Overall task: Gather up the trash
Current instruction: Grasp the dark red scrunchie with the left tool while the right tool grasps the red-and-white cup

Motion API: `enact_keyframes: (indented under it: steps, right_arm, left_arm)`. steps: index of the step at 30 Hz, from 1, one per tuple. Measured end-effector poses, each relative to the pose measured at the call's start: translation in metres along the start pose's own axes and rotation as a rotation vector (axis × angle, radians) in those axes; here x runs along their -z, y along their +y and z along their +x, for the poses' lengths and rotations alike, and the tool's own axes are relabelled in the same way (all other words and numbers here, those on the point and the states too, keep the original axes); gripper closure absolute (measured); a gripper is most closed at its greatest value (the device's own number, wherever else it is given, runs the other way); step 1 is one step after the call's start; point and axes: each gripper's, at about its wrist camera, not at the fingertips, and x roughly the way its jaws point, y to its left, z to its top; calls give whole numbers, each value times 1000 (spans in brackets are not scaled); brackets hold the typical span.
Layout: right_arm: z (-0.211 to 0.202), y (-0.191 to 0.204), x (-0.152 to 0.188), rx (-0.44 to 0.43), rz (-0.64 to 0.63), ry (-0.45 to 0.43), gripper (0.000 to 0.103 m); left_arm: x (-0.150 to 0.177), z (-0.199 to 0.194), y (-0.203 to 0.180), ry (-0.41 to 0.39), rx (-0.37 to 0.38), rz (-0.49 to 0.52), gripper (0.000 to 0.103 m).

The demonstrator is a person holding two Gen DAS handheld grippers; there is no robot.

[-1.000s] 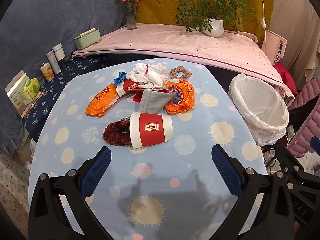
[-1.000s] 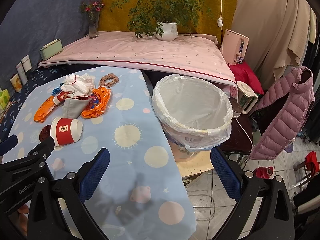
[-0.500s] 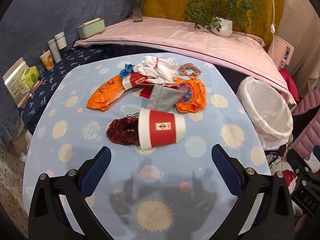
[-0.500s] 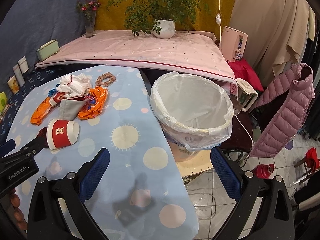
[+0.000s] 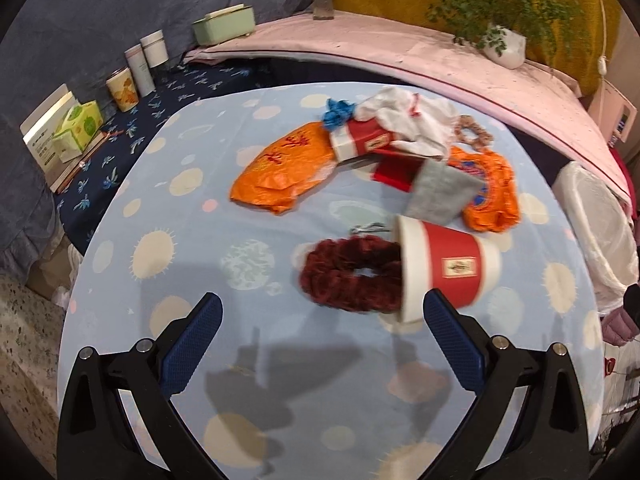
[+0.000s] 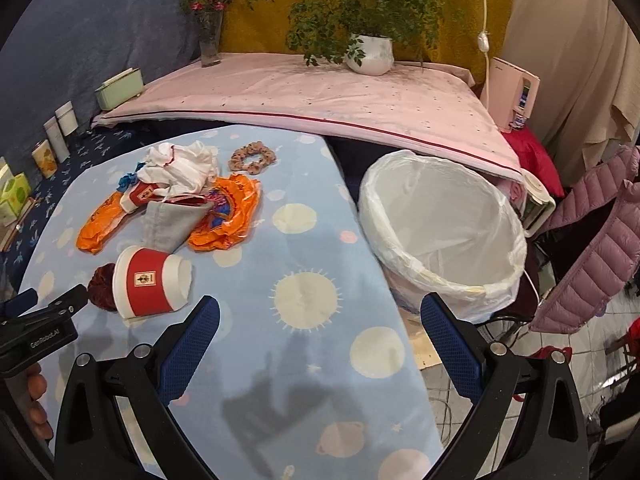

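A red and white paper cup lies on its side on the blue table cloth, against a dark red scrunchie. Behind them lie orange wrappers, a second red cup, a grey pouch and white crumpled paper. My left gripper is open, just short of the scrunchie and cup. My right gripper is open and empty over the table's right edge. The cup also shows in the right wrist view, with the white-lined trash bin to its right.
A beige scrunchie lies at the table's far side. A pink-covered bench with a potted plant and a vase stands behind. Boxes and tins line the left. A pink jacket hangs at the right.
My left gripper has moved forward and left toward the cup and scrunchie, which now lie close between its fingers. The right gripper has shifted slightly toward the table.
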Motion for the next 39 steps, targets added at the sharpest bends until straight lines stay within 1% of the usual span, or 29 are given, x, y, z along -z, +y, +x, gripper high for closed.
enact_keyframes:
  steps: [3, 5, 9, 10, 12, 14, 15, 16, 17, 18, 19, 20, 21, 22, 24, 27, 31, 34, 37, 39]
  right_arm:
    - [12, 28, -3, -53, -41, 8, 7]
    - [21, 49, -4, -87, -67, 17, 7]
    - [43, 89, -5, -148, -111, 44, 7]
    - [47, 97, -5, -156, -120, 45, 7]
    - [54, 109, -2, -154, -133, 49, 7]
    - [62, 116, 0, -154, -132, 64, 7]
    - [65, 116, 1, -154, -126, 74, 7]
    - [68, 117, 1, -153, -118, 83, 7]
    - [71, 118, 1, -154, -109, 93, 7]
    - [73, 117, 2, -157, -101, 101, 7]
    - [76, 117, 2, -159, -91, 108, 7]
    - [77, 115, 2, -163, -81, 116, 7]
    - [78, 116, 2, -169, -71, 119, 7]
    - [79, 115, 3, -175, -62, 124, 7]
    - [82, 118, 3, -179, -50, 130, 7]
    - [86, 126, 5, -192, -48, 142, 7]
    - [90, 141, 8, -170, -82, 137, 7]
    - [95, 150, 7, -174, -87, 134, 7]
    - [101, 157, 4, -164, -82, 159, 7]
    - [96, 159, 3, -172, -81, 169, 7]
  left_arm:
    - [-3, 16, 15, 19, -2, -4, 7]
    - [-6, 25, 24, 30, 14, -13, 7]
    - [-12, 47, 36, 73, 88, -41, 7]
    - [-13, 53, 37, 84, 117, -45, 7]
    - [-16, 63, 35, 100, 151, -44, 8]
    - [-18, 73, 30, 118, 170, -28, 13]
    - [-18, 78, 27, 126, 178, -17, 20]
    - [-19, 84, 23, 141, 186, -3, 30]
    - [-19, 87, 21, 151, 202, 5, 35]
    - [-20, 87, 19, 143, 204, 11, 38]
    - [-20, 86, 17, 133, 219, 17, 52]
    - [-21, 86, 16, 137, 245, 24, 60]
    - [-21, 85, 15, 145, 272, 31, 71]
    - [-22, 85, 16, 147, 278, 32, 76]
    - [-22, 80, 19, 139, 290, 26, 80]
    - [-24, 73, 29, 126, 293, 2, 82]
    - [-26, 67, 44, 103, 269, -20, 83]
    - [-28, 63, 53, 98, 261, -35, 83]
    - [-30, 62, 56, 95, 243, -34, 83]
    - [-29, 60, 57, 91, 233, -34, 83]
